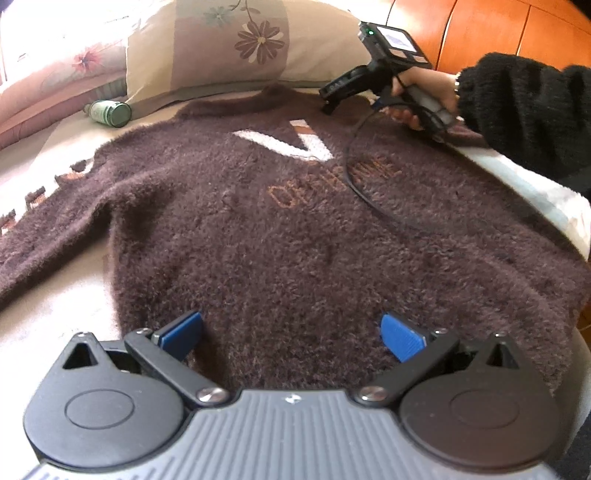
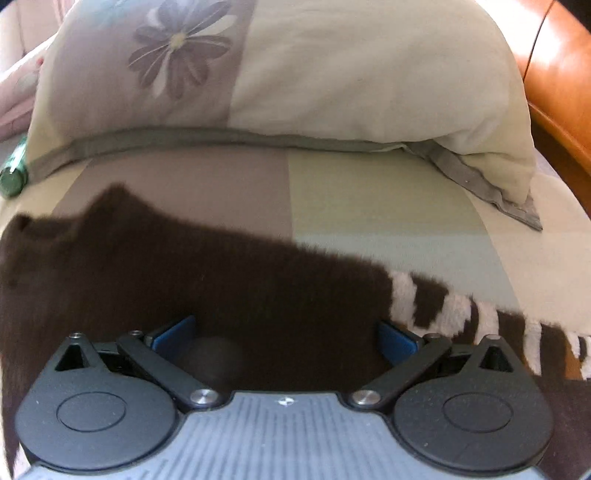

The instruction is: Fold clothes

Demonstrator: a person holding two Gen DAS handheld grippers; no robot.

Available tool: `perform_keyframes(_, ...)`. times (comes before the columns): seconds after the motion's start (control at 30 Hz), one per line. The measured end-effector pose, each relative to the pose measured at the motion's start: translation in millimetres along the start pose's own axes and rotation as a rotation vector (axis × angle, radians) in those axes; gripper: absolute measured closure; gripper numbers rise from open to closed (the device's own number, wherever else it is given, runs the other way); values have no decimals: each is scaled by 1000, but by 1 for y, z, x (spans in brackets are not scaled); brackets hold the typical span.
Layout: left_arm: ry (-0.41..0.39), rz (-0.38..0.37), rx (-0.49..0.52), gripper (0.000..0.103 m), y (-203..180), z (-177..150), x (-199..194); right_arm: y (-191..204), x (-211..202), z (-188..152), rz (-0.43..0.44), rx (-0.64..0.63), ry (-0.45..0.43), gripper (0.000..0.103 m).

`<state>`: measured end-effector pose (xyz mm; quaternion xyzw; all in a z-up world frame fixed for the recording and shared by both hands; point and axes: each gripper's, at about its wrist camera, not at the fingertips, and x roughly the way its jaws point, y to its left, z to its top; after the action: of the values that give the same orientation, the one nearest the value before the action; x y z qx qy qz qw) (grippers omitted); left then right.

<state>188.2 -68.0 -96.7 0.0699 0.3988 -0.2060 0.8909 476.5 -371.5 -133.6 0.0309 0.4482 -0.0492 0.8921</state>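
Note:
A fuzzy dark brown sweater point(image 1: 295, 229) with a white V mark and orange lettering lies spread flat on the bed, one sleeve stretched to the left. My left gripper point(image 1: 291, 334) stands open just above its hem, blue pads wide apart. The right gripper point(image 1: 328, 105), held by a hand in a black sleeve, rests at the sweater's shoulder near the collar. In the right wrist view the right gripper point(image 2: 286, 338) is open over the brown sweater point(image 2: 184, 280), whose white-striped sleeve point(image 2: 461, 314) runs off to the right.
A floral pillow point(image 1: 229, 48) lies past the collar, also filling the back of the right wrist view as the pillow point(image 2: 295, 74). A green bottle point(image 1: 110, 112) lies beside it. An orange wooden headboard point(image 1: 498, 33) stands at the right. A black cable point(image 1: 351, 173) trails over the sweater.

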Motion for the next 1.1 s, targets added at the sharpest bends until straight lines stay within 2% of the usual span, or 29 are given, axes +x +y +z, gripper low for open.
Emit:
perform_keyframes(0.1,-5,-3,7,1,0,-2,0,7,-14,-2,-6,-29,11,0)
perform_keyframes(0.17,-6,-6,6,1,1,-3,-1,16,-34,-11,44,-73,14,0)
perform_keyframes(0.27,-9,-7,1,1,2,-6,-3,28,-74,-35,138,-134,10,0)
perform_keyframes(0.43,-6,-7,9,1,1,-13,-9,42,-132,-93,206,-219,20,0)
perform_keyframes(0.7,28,0,13,1,-10,-38,-32,46,-186,-226,152,-224,94,0)
perform_keyframes(0.8,38,18,50,1,-19,-48,-42,43,-212,-275,125,-174,37,0)
perform_keyframes(0.9,46,40,98,1,-31,-57,-52,37,-234,-311,111,-82,-10,0)
perform_keyframes(1.1,25,25,161,1,-39,-54,-64,44,-254,-338,55,-115,-17,0)
